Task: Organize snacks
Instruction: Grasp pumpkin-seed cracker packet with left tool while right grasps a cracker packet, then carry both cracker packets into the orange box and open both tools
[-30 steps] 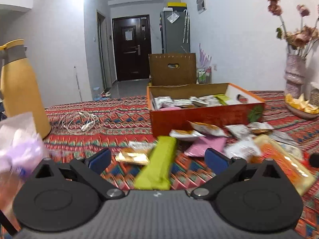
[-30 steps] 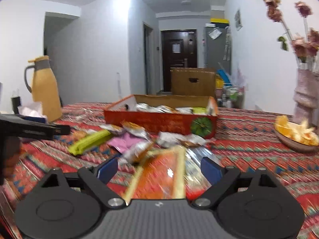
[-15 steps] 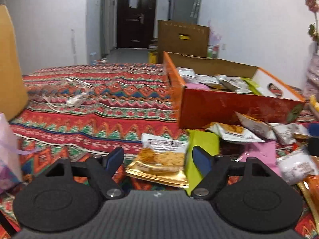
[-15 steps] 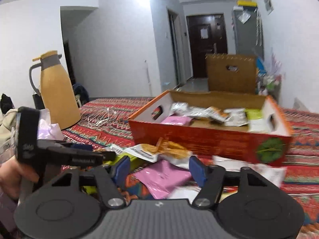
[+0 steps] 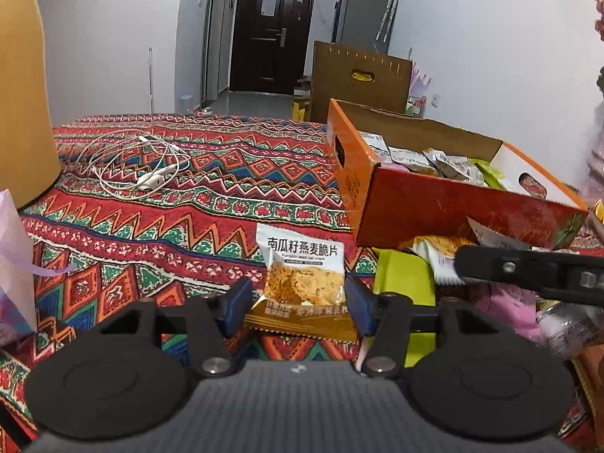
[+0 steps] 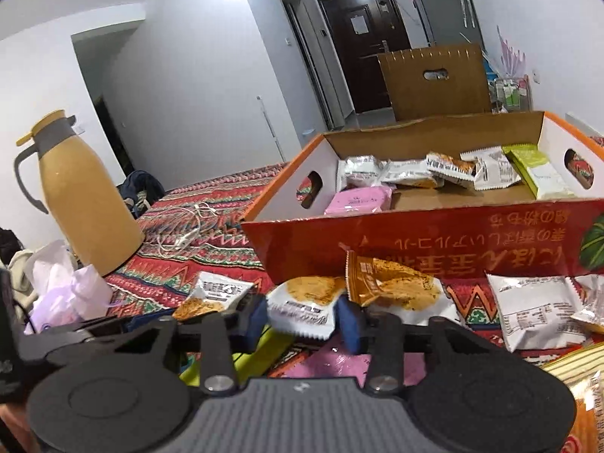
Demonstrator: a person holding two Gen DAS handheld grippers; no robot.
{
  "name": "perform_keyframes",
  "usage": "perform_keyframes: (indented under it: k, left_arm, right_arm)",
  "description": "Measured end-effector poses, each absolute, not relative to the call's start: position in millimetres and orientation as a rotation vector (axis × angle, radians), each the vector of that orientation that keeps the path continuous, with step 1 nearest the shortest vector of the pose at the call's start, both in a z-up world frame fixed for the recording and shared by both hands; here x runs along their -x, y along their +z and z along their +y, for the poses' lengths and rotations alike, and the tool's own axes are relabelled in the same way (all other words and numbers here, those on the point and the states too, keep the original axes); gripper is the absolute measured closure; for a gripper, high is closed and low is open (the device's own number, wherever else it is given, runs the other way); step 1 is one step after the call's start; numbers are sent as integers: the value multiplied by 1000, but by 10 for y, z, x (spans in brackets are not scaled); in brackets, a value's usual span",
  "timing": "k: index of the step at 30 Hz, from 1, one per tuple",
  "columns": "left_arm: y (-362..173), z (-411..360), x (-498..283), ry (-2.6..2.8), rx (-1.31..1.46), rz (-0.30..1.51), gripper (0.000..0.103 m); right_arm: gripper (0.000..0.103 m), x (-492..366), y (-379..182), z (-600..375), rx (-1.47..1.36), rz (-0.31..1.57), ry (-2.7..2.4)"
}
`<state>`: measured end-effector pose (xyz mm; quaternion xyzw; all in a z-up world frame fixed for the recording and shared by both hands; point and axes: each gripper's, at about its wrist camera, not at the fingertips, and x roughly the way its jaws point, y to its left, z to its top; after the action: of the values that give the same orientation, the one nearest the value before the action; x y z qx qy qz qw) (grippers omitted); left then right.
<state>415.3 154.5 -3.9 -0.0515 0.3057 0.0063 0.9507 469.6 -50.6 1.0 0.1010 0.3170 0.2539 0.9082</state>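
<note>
Both hand-held grippers have just been narrowing their jaws, each around its own snack. The left hand-held gripper (image 5: 298, 304) has come down from a view over the whole pile to the near left of the orange box (image 5: 445, 207), and its jaws now bracket a pumpkin-seed oat crisp packet (image 5: 302, 275) lying on the patterned cloth (image 5: 158, 234). Its blue pads (image 5: 236, 302) sit at the packet's two side edges, about half closed; whether they already press on the wrapper I cannot tell. The right hand-held gripper (image 6: 300, 319) has swung across from the far side of the heap to just in front of the same box's long wall (image 6: 434, 241). Its jaws stand narrower and its pads (image 6: 349, 321) touch the crimped end of a white cracker packet (image 6: 302, 305), which looks pinched between them (the wrapper bulges slightly there).

Beside that packet, leaning against the box wall, lies an orange-brown snack bag (image 6: 392, 283); a lime-green bar (image 5: 404, 275) and a pink packet (image 6: 336, 362) lie nearer than the box. Inside the box, several packets already sit along its far wall.

Judging by this, two pickups are beginning at once; the likely next step is lifting each over the box's near wall. Plenty of loose snacks remain outside, so the sorting seems well short of done.
</note>
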Motion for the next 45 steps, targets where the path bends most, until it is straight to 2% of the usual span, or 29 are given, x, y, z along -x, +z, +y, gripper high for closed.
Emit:
perform_keyframes:
  k: [1,2,3,4,7,13,20,29,38,45]
  left_arm:
    - [-36,1540,-4135,13,96,618,51]
    - [-27,1521,-4115,18,81,613,51]
    - [-20,1492,-4095,30,63,608,52]
    - [-14,1455,-4077,42,41,602,52]
    - [20,1372,-3969,61,-17,578,53]
    - [254,1231,-3678,68,-40,524,54]
    - [563,999,-2924,1,32,455,54]
    - [510,625,-2083,-60,129,500,54]
    - [496,392,-1886,-88,108,514,54]
    - [556,317,-2002,-93,105,500,54]
  right_arm:
    - [83,-4719,-18,-502,-205,671,513]
    - [83,-4719,-40,-517,-215,667,511]
    - [88,-4705,-46,-530,-220,664,512]
    - [97,-4682,-42,-533,-210,661,508]
    - [100,-4611,-21,-565,-183,655,506]
    - [102,-4310,158,-599,-94,597,519]
    - [102,-3544,348,-967,-39,502,533]
    - [102,-2488,445,-1651,5,392,423]
    - [102,-2148,413,-2110,-44,398,345]
    - [102,-2264,417,-2196,-58,389,337]
